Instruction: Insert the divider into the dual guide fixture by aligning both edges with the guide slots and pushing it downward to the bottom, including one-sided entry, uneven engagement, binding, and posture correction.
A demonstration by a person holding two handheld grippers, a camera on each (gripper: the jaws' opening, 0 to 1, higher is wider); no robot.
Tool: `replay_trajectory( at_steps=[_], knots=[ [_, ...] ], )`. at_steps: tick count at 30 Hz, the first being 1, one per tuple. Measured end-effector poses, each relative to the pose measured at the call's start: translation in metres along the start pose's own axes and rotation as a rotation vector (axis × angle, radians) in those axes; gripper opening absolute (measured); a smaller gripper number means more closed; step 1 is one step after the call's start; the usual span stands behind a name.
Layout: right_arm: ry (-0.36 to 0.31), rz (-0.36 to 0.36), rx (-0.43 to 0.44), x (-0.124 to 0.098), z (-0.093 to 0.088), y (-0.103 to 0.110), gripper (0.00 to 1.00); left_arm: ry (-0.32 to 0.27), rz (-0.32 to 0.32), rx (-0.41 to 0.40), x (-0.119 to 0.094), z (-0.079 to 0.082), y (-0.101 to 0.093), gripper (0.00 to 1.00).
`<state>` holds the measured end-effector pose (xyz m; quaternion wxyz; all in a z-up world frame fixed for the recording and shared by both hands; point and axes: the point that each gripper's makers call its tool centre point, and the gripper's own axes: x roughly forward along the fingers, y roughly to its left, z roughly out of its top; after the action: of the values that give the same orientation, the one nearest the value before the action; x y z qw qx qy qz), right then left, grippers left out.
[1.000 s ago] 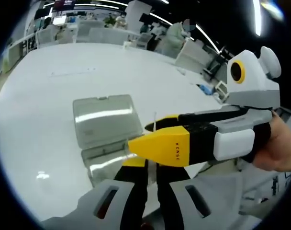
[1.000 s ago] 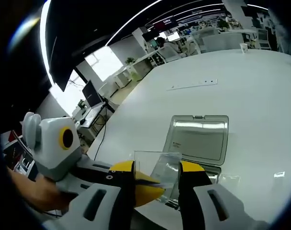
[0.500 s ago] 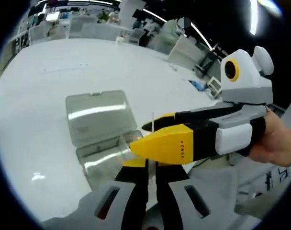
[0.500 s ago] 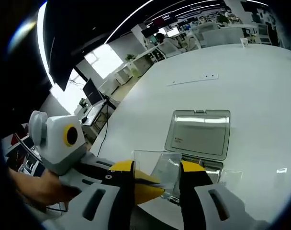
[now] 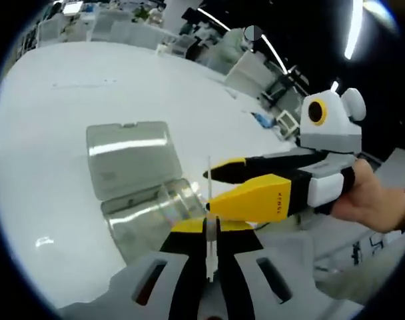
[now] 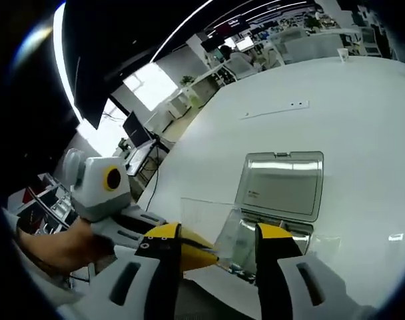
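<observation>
Divider, clear thin plastic sheet (image 6: pixel 206 223), catalogued last by size but first by purpose. Largest item: broad white table (image 5: pixel 69 100) carrying everything. Next: clear plastic box with hinged lid (image 5: pixel 126 163) lying open and flat on the table, its tray part (image 5: pixel 146 217) nearest the grippers; this appears to be the dual guide fixture, though its slots are too small to make out. Next: right gripper, yellow-tipped with grey body (image 5: pixel 212 193), held in a person's hand (image 5: pixel 366 200); in the right gripper view its jaws stand apart, and I cannot tell whether they press the sheet or merely flank it. Left gripper, black-fingered with grey base (image 5: pixel 210 233): jaws nearly closed, pinching the divider's lower edge. Divider location: raised above the near end of the tray, not yet in the slots. Orientation: seen edge-on in the left gripper view as a thin pale line running up from the jaws; seen broadside in the right gripper view, long axis roughly crosswise between that gripper's jaws. Handling note: best lowered with both side edges level, so that both slots engage together; if one edge enters first, easing back and squaring the sheet should avoid binding.
</observation>
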<state>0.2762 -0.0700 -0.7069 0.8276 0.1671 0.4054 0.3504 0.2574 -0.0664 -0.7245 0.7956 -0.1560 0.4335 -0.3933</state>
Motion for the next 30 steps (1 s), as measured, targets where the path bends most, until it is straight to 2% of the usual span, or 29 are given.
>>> replay_trajectory(
  at_steps=[7,14,17,23,30],
  knots=[
    [-0.037,0.058,-0.012,-0.014,0.004,0.008,0.40,0.017,-0.048,-0.025,-0.009,0.000,0.001,0.01],
    [-0.061,0.056,-0.018,-0.025,0.003,0.004,0.38,0.032,-0.115,-0.062,-0.015,0.000,-0.006,0.01],
    [-0.078,0.060,-0.015,-0.029,0.003,0.003,0.37,0.033,-0.124,-0.073,-0.015,0.001,-0.007,0.01],
    [-0.074,0.057,-0.045,-0.032,-0.004,0.002,0.35,0.063,-0.109,-0.115,-0.018,-0.002,0.001,0.01],
    [-0.082,0.052,-0.091,-0.035,-0.014,0.003,0.35,0.126,-0.007,-0.158,-0.019,-0.003,0.023,0.01]
  ],
)
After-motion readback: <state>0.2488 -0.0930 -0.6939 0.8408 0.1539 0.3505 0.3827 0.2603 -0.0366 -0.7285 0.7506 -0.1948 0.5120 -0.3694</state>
